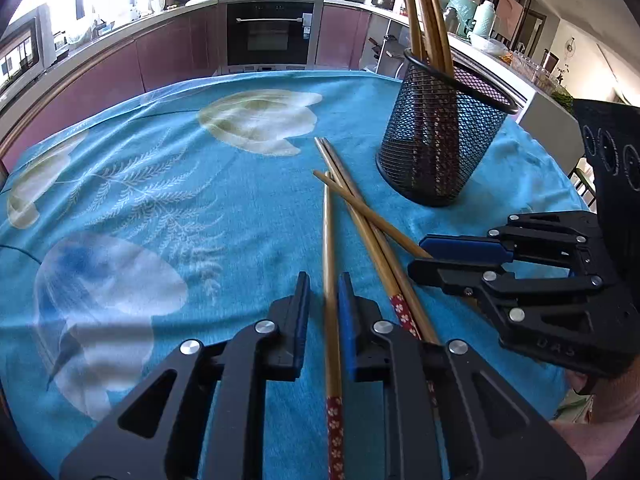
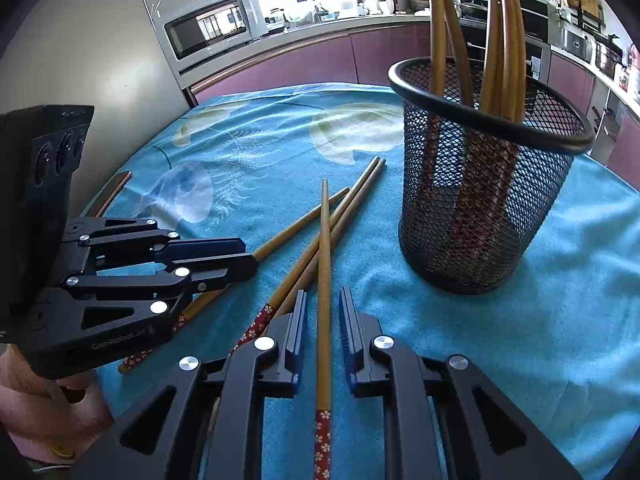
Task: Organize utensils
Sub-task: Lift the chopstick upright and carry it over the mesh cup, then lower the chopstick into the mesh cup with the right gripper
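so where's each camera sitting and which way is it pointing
Left wrist: on the left gripper, looking forward over a chopstick between its open fingers toward the oven; the right gripper shows at right.
Right wrist: on the right gripper, looking along another chopstick toward the microwave; the left gripper and a hand show at left.
Shared: mesh holder, loose chopsticks, blue tablecloth.

left tongs [image 1: 324, 312] | right tongs [image 2: 323, 326] | black frames | blue pads | silver screws | bare skin
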Tool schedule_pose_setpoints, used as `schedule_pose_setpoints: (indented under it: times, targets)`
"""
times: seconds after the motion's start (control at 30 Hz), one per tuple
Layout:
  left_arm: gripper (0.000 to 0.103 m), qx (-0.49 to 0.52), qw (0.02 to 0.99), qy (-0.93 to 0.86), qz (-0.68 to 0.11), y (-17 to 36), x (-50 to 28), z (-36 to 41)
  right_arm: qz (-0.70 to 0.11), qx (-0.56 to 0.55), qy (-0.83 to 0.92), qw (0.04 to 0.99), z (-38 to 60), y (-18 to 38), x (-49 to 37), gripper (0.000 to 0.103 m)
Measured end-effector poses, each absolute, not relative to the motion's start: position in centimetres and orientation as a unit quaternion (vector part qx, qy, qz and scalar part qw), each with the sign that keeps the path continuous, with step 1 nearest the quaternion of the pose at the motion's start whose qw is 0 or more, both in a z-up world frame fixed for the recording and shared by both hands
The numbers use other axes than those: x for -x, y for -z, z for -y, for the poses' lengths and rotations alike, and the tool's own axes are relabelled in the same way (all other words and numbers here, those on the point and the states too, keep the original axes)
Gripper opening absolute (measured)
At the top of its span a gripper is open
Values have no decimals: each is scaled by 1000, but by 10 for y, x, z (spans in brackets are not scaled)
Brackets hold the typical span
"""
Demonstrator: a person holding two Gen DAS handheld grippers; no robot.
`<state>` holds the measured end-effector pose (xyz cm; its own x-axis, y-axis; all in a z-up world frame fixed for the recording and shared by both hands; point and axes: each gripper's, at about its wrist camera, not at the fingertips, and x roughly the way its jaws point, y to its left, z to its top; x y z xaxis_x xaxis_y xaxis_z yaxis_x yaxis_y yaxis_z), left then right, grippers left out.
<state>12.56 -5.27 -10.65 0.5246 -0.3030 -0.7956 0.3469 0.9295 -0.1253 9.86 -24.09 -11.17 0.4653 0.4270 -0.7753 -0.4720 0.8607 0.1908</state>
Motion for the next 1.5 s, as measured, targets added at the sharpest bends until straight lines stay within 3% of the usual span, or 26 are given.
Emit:
schedule_pose_setpoints:
  times: [0.17, 0.2, 0.5, 1.5]
  targets:
    - [13, -28, 873, 183, -452, 106, -134, 57, -445, 21, -260, 856, 242, 112, -100, 6]
    - [8, -26, 872, 182, -453, 106, -135, 58, -445, 19, -260, 857, 243, 113, -100, 6]
    - [8, -12, 878, 189, -439, 91, -126, 55, -416, 10, -269, 869, 257, 94, -87, 6]
    - [8, 62, 903, 301, -302, -44, -103, 45, -281, -68, -260, 921, 326, 1, -82, 6]
